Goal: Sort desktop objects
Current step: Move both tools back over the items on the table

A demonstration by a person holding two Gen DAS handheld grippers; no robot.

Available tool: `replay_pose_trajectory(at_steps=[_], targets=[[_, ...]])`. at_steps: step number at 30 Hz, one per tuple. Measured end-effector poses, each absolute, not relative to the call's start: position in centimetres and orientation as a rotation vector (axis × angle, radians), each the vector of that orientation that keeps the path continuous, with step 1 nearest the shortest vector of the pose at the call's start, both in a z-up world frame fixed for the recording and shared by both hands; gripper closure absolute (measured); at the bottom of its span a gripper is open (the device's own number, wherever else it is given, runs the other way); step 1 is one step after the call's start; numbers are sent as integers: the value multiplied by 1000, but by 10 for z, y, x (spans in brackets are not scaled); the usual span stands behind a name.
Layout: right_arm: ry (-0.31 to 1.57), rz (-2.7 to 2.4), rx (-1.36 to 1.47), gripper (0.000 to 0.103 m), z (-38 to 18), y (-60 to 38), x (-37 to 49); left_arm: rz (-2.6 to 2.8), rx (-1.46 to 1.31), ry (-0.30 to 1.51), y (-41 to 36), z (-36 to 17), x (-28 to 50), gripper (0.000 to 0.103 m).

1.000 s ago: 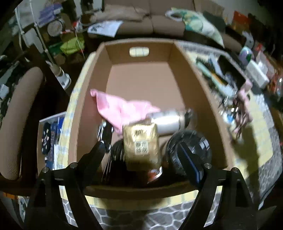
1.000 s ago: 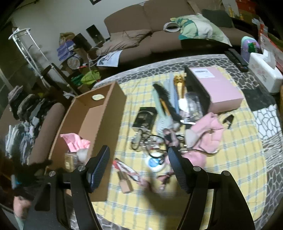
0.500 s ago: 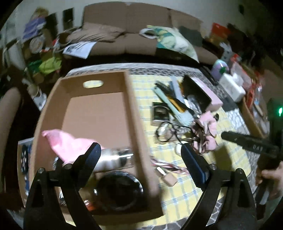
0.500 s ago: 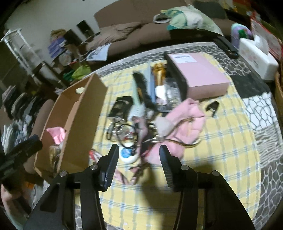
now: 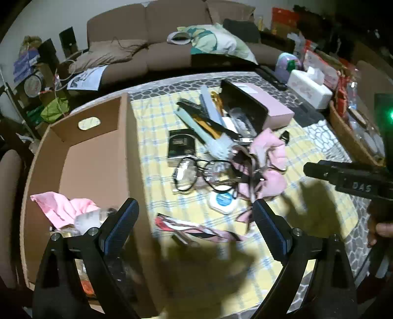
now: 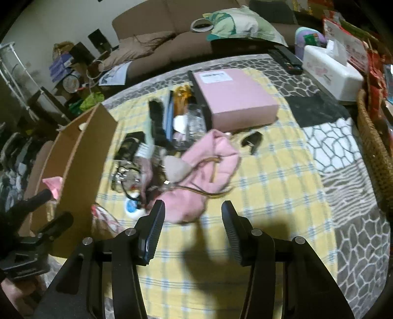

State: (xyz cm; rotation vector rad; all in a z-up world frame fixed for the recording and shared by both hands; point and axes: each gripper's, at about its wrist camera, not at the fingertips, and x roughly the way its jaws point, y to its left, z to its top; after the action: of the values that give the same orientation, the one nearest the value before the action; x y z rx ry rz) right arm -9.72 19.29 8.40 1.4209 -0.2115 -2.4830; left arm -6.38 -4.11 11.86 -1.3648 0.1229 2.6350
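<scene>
Brown upholstered sofa (image 5: 157, 39) along the pale back wall (image 6: 61, 19); a floral green-and-white cushion (image 5: 218, 43) and loose white papers (image 5: 87, 78) lie on its seat. Low table under a yellow checked cloth (image 6: 270, 171) over grey stone-pattern cover (image 6: 361, 245). Cluttered shelving (image 5: 27, 73) at left. Woven wicker basket (image 6: 375, 147) at right. Lighting dim, indoor.

i see a yellow checked cloth (image 6: 270, 176) mid-frame, a brown cardboard box (image 5: 95, 157) left, a pink box (image 6: 233, 98) upper centre, a pink garment (image 6: 208, 166), and a grey stone-pattern table cover (image 6: 356, 245) lower right.
</scene>
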Motion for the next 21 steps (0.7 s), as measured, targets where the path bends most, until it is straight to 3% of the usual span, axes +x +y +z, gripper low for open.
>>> replay_pose_trajectory(at_steps=[6,14,21], targets=[[-149,-2570,1422,19,65,216,-90,2613,-1387,89,-26,109,-57,10],[-32,-2543,1485,18,26,220,-80,2581,-1428,-68,-10,81,-43,10],[-101,-2533,1438,18,32,220,-79,2535,-1455,-6,5,63,-34,10]])
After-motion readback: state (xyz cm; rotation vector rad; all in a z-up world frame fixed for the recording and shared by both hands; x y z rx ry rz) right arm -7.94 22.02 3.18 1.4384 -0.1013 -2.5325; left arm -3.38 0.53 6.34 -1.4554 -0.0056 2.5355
